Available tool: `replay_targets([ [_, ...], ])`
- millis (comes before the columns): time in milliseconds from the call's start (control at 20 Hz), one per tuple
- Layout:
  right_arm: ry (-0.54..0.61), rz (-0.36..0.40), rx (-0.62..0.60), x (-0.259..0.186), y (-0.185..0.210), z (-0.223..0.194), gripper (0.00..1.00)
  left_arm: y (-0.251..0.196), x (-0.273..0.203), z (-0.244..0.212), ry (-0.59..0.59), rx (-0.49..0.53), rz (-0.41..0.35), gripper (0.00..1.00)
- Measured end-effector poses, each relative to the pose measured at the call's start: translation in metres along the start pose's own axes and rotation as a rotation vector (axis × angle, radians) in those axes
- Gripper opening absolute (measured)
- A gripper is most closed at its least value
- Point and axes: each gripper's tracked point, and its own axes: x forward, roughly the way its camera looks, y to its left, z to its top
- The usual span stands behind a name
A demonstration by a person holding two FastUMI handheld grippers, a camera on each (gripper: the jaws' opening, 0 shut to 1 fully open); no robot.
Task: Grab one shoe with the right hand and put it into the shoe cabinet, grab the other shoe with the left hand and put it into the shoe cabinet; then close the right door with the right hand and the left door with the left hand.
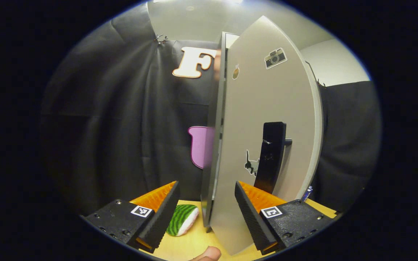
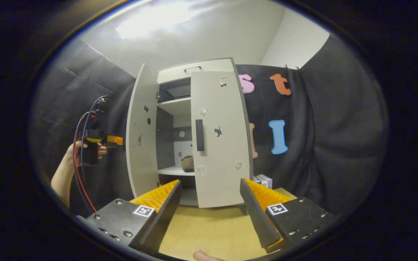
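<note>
A brown shoe [image 2: 187, 163] is sitting on the lower white shelf inside the tall pale-grey shoe cabinet [image 2: 194, 70], seen through the gap between its two doors in the right gripper view; a second shoe cannot be made out there. The cabinet's right door [image 2: 220, 145], flat and pale grey with a black vertical bar handle and small stickers, is lying closed across the front. The left door [image 2: 139, 134] is standing swung outward, with the left gripper [image 2: 111, 140] and the hand [image 2: 85, 148] holding it just beside the door's outer face, red and black cables trailing from it.

In the left gripper view that same left door [image 1: 263, 119] is looming close and edge-on, showing a camera sticker, a cat sticker and its black bar handle [image 1: 271, 156]. The left gripper [image 1: 207, 203] is standing wide, its fingers straddling the door's lower edge without pressing on it. A green-striped, white-edged soft toy shaped like a watermelon slice [image 1: 182, 219] is lying on the light wooden worktop [image 1: 183, 246] near the door's foot.

The right gripper [image 2: 209, 201] is also spread wide and holding nothing, hovering over the wooden worktop [image 2: 212, 228] in front of the closed door. A small white box [image 2: 264, 179] is resting on the worktop just beside the cabinet's right side.
</note>
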Motion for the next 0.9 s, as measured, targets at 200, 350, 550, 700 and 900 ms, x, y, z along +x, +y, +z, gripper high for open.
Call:
replay_targets([
  [200, -0.032, -0.017, 0.01, 0.001, -0.001, 0.009, 0.94, -0.013, 0.014, -0.002, 0.008, -0.034, 0.004, 0.93],
  [350, -0.033, -0.035, -0.004, 0.002, -0.007, 0.01, 0.97, -0.017, 0.02, -0.003, 0.006, -0.046, 0.009, 0.94],
  [550, 0.001, -0.027, 0.003, 0.005, -0.006, 0.0, 0.96, -0.023, 0.025, -0.002, 0.009, -0.045, 0.016, 0.94],
  [700, 0.026, -0.026, -0.008, 0.008, -0.004, -0.008, 0.97, -0.038, 0.028, -0.008, 0.006, -0.052, 0.004, 0.94],
  [900, 0.02, -0.024, 0.033, 0.008, -0.005, -0.005, 0.94, -0.051, 0.035, -0.029, 0.07, 0.001, 0.022, 0.94],
])
